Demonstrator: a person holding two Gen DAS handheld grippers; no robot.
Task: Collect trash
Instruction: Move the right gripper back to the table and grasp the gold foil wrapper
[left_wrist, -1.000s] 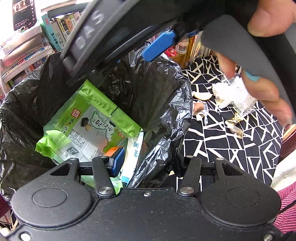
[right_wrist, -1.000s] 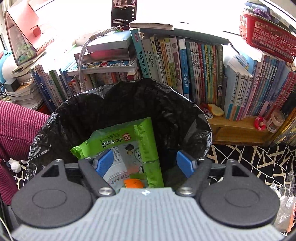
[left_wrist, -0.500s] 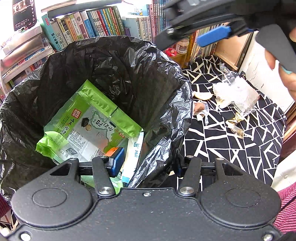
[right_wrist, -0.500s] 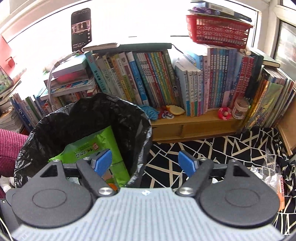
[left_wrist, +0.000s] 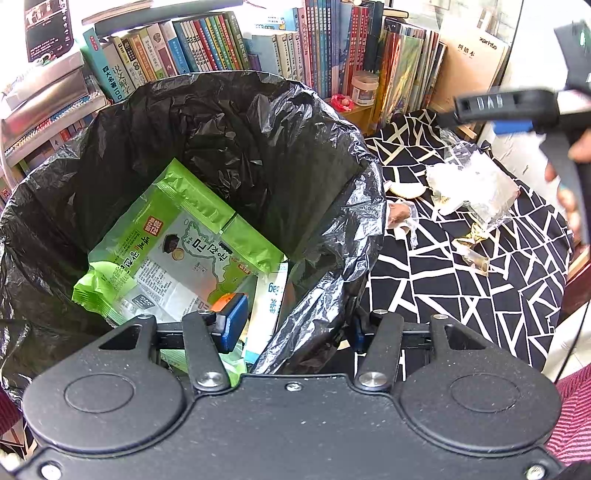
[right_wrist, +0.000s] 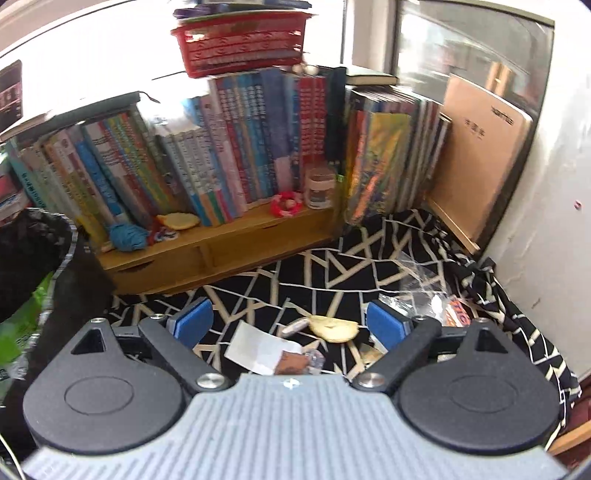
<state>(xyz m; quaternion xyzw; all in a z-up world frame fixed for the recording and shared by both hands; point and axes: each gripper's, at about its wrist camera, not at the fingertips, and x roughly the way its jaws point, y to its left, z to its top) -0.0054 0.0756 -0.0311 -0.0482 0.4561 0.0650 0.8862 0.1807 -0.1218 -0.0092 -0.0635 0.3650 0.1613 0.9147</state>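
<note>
A black trash bag (left_wrist: 229, 140) lines a bin and holds a green snack packet (left_wrist: 177, 251) and a white sachet (left_wrist: 269, 306). My left gripper (left_wrist: 295, 325) is shut on the bag's near rim, one blue pad inside and one outside. On the black-and-white cloth (right_wrist: 321, 273) lie a white paper slip (right_wrist: 258, 350), a pale peel (right_wrist: 334, 326), clear plastic wrap (right_wrist: 424, 291) and an orange wrapper (right_wrist: 456, 314). My right gripper (right_wrist: 290, 325) hovers over this litter. Its jaws are opening and nothing sits between them. The left wrist view shows it at the upper right (left_wrist: 509, 110), above the clear plastic wrap (left_wrist: 476, 184).
A low wooden shelf (right_wrist: 221, 251) packed with books runs along the back, with a small jar (right_wrist: 319, 186) and a red basket (right_wrist: 240, 46) on top. A tan board (right_wrist: 476, 155) leans in the right corner by the white wall. A striped sleeve (left_wrist: 569, 417) shows at the lower right.
My right gripper swung from above the bag's mouth to the right, over the patterned cloth, and its jaws spread wider. The left gripper and the bag stayed as they were.
</note>
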